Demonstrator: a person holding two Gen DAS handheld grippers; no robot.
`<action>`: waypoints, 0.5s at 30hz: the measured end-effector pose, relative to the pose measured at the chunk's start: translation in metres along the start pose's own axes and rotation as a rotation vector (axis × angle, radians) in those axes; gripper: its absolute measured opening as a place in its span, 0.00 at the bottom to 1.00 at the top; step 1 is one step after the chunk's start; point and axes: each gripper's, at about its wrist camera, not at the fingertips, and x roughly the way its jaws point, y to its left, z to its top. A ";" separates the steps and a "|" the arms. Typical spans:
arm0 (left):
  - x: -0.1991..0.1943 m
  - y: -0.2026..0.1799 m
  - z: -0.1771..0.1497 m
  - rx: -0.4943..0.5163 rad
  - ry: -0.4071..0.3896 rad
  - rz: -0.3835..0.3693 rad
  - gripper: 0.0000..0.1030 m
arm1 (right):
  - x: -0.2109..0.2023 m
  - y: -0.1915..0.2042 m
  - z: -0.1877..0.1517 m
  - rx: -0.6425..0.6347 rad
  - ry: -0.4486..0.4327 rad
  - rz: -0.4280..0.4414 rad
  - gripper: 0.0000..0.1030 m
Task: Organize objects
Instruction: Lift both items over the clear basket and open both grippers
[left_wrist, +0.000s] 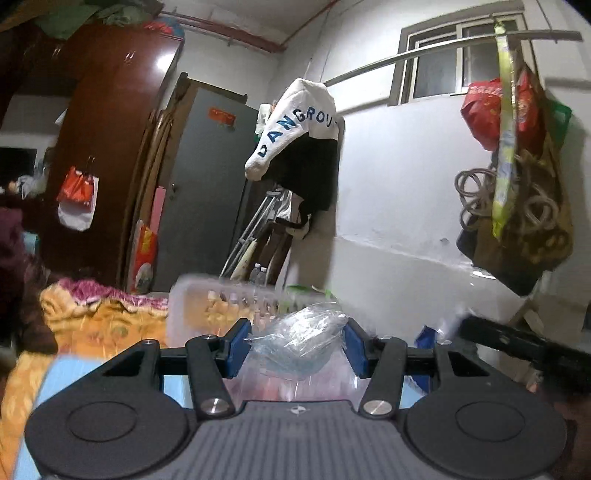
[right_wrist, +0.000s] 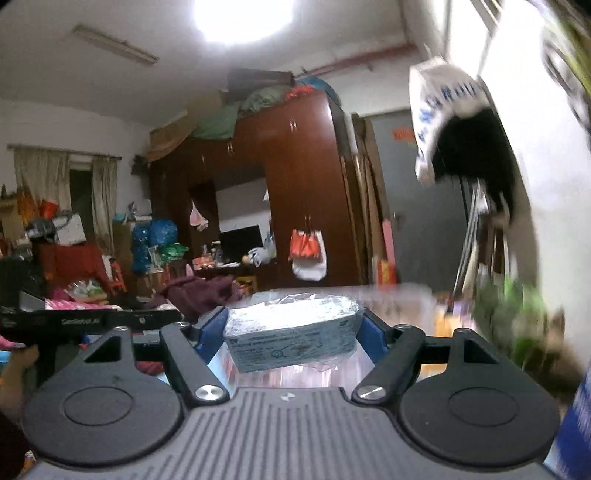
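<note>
My left gripper (left_wrist: 297, 345) is shut on a crumpled clear plastic bag with blue masks inside (left_wrist: 301, 338), held between its blue pads. Behind it stands a translucent plastic basket (left_wrist: 207, 302) with slotted walls on the bed. My right gripper (right_wrist: 293, 332) is shut on a plastic-wrapped pale blue box of masks (right_wrist: 291, 332), held flat between its pads. The translucent basket shows blurred behind it (right_wrist: 399, 299). The other gripper's black body shows at the left of the right wrist view (right_wrist: 85, 321) and at the right of the left wrist view (left_wrist: 524, 347).
An orange patterned blanket (left_wrist: 99, 325) covers the bed at left. A dark wooden wardrobe (left_wrist: 107, 147), a grey door (left_wrist: 210, 199) and a white wall with hanging bags (left_wrist: 517, 184) stand behind. Green blurred items (right_wrist: 513, 306) lie right of the basket.
</note>
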 end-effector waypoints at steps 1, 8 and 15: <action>0.016 -0.004 0.015 0.011 0.018 0.018 0.55 | 0.018 0.002 0.016 -0.035 0.012 -0.016 0.75; 0.090 0.004 0.022 -0.017 0.162 0.122 0.81 | 0.127 -0.022 0.034 -0.078 0.241 -0.122 0.78; 0.053 -0.006 0.010 0.038 0.117 0.105 0.88 | 0.089 -0.028 0.025 -0.023 0.220 -0.114 1.00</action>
